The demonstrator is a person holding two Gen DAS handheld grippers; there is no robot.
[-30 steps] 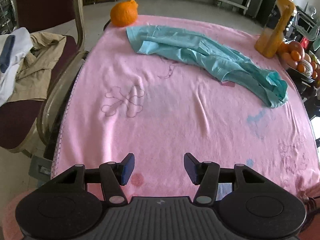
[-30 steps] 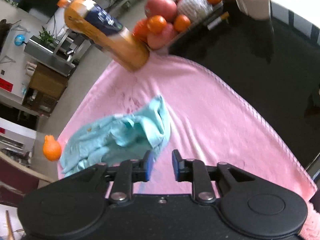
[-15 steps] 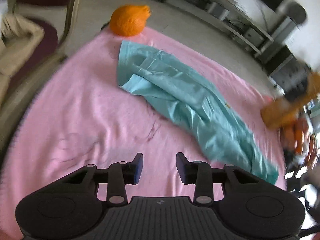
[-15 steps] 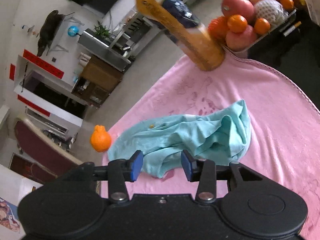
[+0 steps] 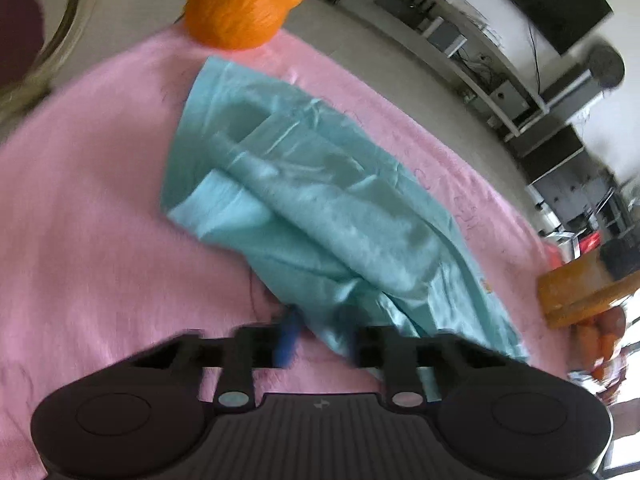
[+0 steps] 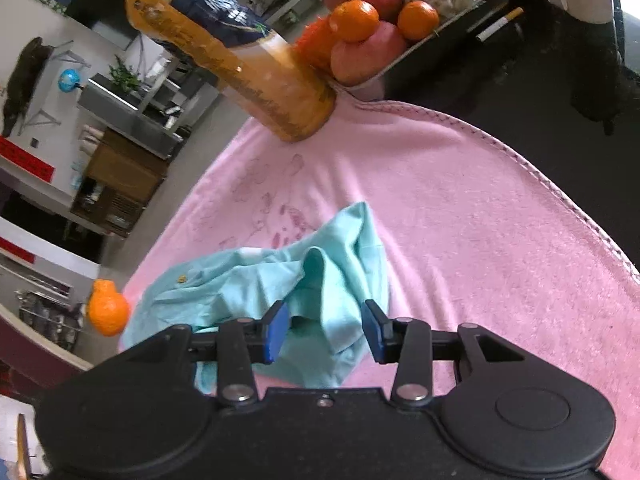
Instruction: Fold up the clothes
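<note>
A crumpled light teal garment lies stretched out diagonally on a pink blanket. In the left wrist view, my left gripper is open, its blurred fingers straddling the garment's near edge. In the right wrist view, the garment's bunched end lies between the open fingers of my right gripper. Neither gripper has closed on the cloth.
An orange plush toy sits at the blanket's far corner, also in the right wrist view. An orange juice bottle and a fruit tray stand at the other end. The blanket edge meets a dark tabletop.
Both grippers moved forward onto the garment, which now fills more of each view. The right gripper's jaws have opened wider around the bunched end. The left view is motion-blurred.
</note>
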